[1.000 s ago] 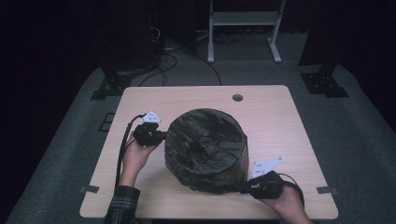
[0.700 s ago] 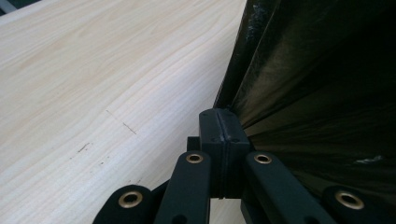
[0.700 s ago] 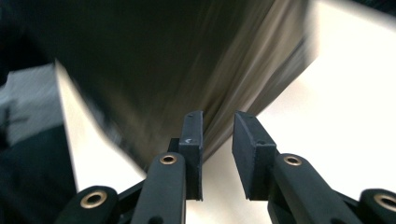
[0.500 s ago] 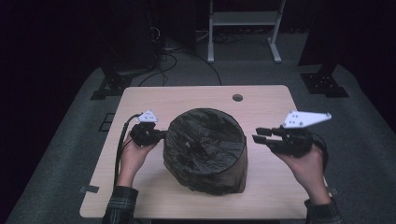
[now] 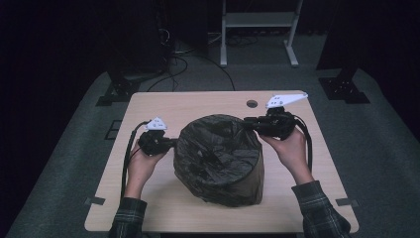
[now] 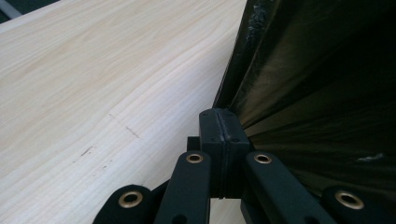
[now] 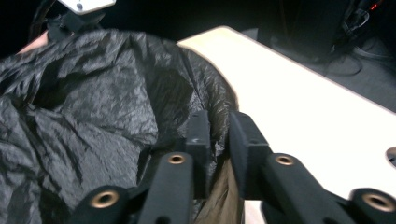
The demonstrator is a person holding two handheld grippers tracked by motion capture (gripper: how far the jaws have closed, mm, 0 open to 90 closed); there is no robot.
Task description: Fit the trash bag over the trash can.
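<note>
Black bag drapes a round bin mid-desk, crumpled plastic sagging over the rim. Left tongs pressed together, pinching the bag at its left edge. Right tongs at the far right rim, jaws just closing, a narrow gap left with bag film and rim between them.

The right gripper has been carried from the table's near right corner up to the far rim of the black bag. Its jaws have just been closing, the rim now lying between them.
</note>
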